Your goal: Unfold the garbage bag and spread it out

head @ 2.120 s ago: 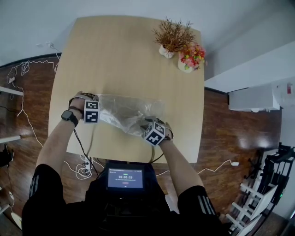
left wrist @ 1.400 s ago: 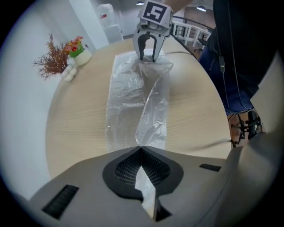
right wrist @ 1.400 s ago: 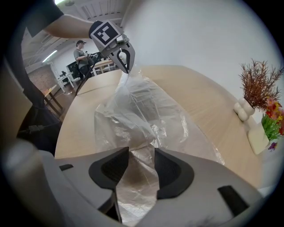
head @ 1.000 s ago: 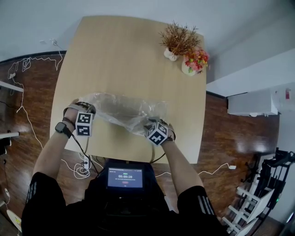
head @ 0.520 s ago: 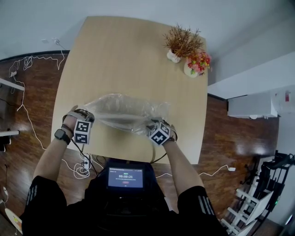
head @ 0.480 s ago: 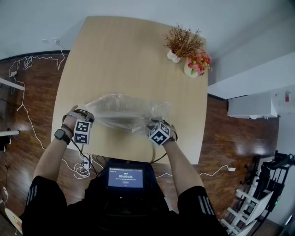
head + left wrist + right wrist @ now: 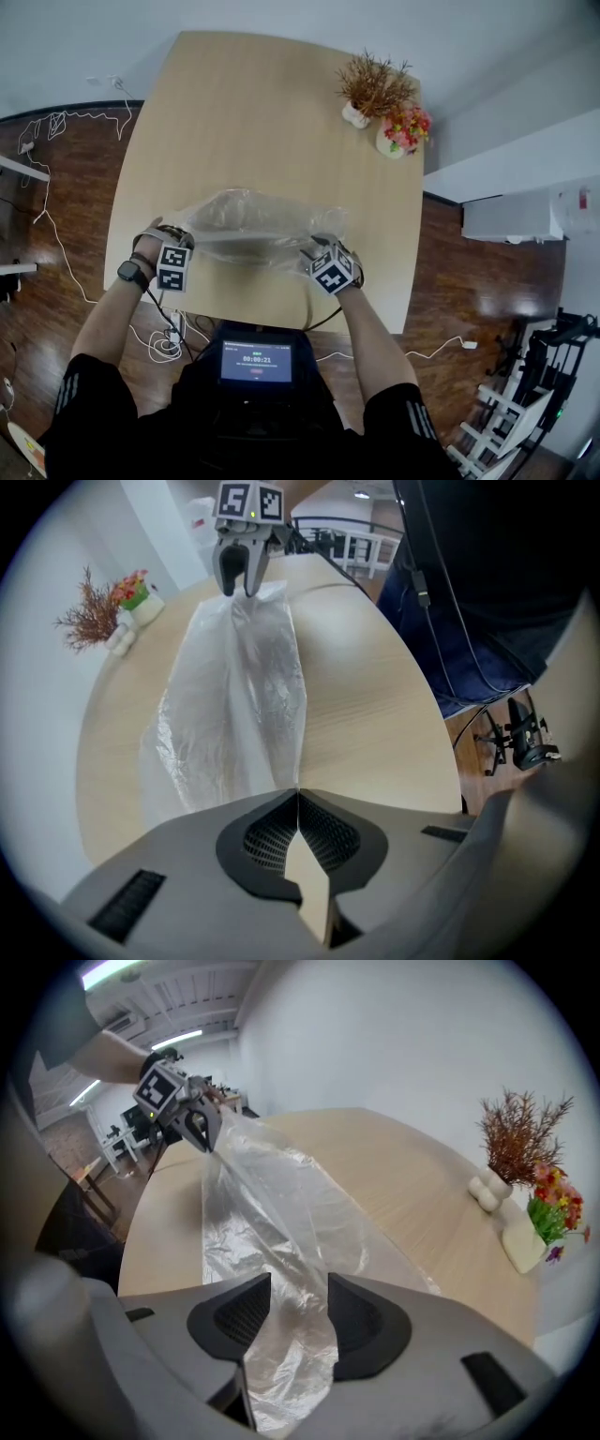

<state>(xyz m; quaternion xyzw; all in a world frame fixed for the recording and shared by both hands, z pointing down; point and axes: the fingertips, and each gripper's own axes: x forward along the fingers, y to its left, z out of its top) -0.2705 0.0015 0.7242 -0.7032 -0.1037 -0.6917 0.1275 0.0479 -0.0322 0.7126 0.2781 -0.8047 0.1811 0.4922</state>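
The left gripper (image 7: pixel 297 792) was clamped on a thin edge of the garbage bag (image 7: pixel 234 705). The right gripper (image 7: pixel 289 1290) stood apart around loose film, seemingly not pinching it. Beyond them the light, limp, slippery bag stretched over the near half of the table (image 7: pixel 262 112), and its corners offered the best hold.
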